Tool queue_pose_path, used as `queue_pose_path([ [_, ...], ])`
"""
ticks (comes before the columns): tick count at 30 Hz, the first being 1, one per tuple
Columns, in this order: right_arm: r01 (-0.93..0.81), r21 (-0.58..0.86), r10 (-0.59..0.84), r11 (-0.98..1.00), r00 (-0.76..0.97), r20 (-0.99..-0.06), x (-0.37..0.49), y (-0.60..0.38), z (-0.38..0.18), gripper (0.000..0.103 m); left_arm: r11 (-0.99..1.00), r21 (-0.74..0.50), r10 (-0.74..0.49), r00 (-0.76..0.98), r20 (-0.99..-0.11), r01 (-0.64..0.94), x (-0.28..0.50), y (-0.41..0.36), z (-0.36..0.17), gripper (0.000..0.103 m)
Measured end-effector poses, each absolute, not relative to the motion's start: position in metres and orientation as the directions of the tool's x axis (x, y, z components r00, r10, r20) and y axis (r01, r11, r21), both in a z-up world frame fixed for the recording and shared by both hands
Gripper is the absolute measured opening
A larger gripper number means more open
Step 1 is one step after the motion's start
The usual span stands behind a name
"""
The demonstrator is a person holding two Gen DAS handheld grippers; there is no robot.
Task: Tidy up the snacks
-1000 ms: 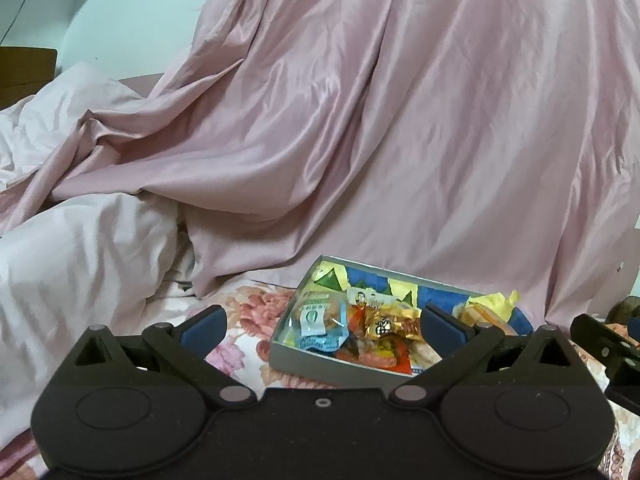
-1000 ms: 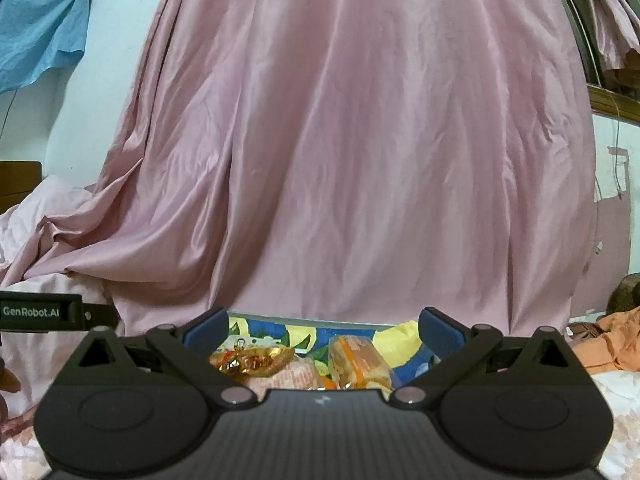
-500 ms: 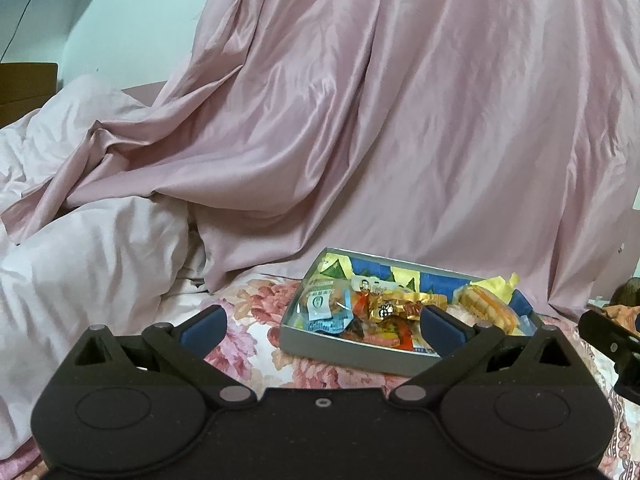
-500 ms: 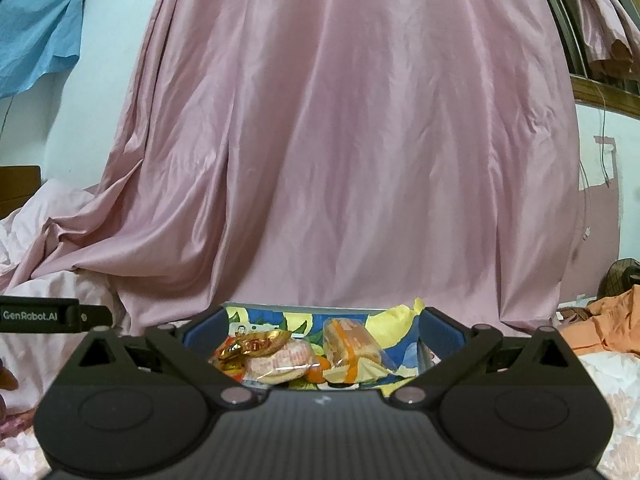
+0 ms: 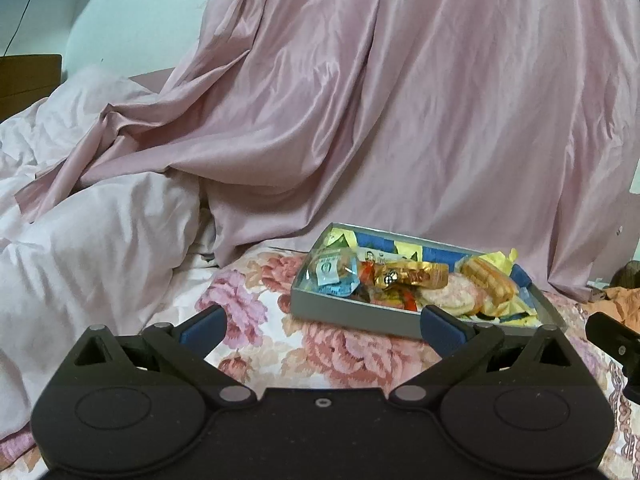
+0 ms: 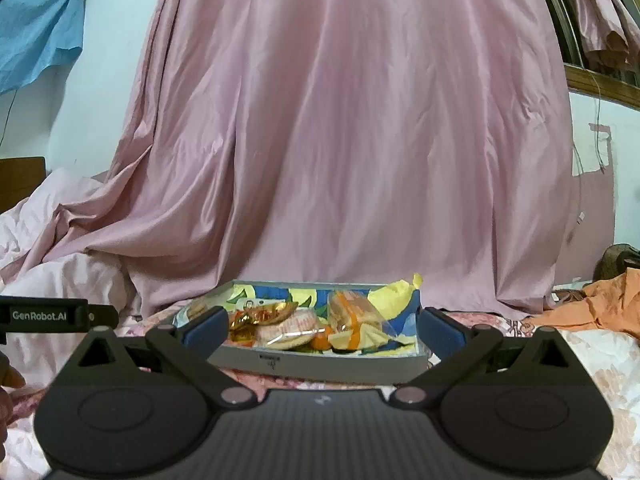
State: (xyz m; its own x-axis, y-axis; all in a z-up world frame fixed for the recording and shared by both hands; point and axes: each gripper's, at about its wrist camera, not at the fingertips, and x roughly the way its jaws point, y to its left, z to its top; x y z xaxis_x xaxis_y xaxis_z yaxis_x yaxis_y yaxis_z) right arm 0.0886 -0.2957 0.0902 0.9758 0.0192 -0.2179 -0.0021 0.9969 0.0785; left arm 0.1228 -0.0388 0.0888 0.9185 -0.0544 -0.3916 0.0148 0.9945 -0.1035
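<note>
So both my grippers are hanging wide open right now with nothing in either one. My left gripper (image 5: 322, 326) is over the floral bedsheet (image 5: 336, 352), and the snack box (image 5: 352, 312) sits just past its right finger, a bit off to the right. My right gripper (image 6: 320, 326) is lined up pretty much straight on with the box (image 6: 316, 364), which fills the gap between the blue finger pads (image 6: 206, 326).

The box itself is a shallow grey cardboard tray with a blue and yellow printed lining, sitting flat on the sheet in front of a big pink draped curtain (image 6: 352, 140). It's stuffed with a loose pile of wrapped snacks: a clear packet with a blue-and-white label (image 5: 330, 274) at the left end, a shiny gold foil wrapper (image 5: 408, 274) lying across the middle, some red-orange wrappers (image 5: 394, 300) underneath it, a round pink-and-white packet (image 5: 454, 294), and an orange-striped sandwich biscuit pack (image 5: 486, 280) tilted up near the right end. A crumpled yellow wrapper (image 6: 396, 294) pokes above the back right corner.

A pale pink duvet (image 5: 92, 232) is bunched up on the left, well apart from the box.
</note>
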Motion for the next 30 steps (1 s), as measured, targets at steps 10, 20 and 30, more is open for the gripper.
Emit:
queue_pose_path([
  [10, -0.001, 0.084, 0.022, 0.996, 0.968, -0.25, 0.066, -0.298, 0.074, 0.103, 0.996, -0.085, -0.044, 0.902, -0.429, 0.008, 0.101, -0.033, 0.074, 0.102],
  [20, -0.011, 0.063, 0.028, 0.998, 0.959, -0.281, 0.044, -0.29, 0.062, 0.103, 0.997, -0.08, -0.036, 0.889, -0.456, -0.001, 0.079, -0.023, 0.061, 0.102],
  [30, -0.032, 0.06, 0.049, 0.998, 0.948, -0.315, 0.027, -0.274, 0.054, 0.103, 0.998, -0.061, -0.03, 0.866, -0.5, -0.001, 0.054, -0.01, 0.045, 0.102],
])
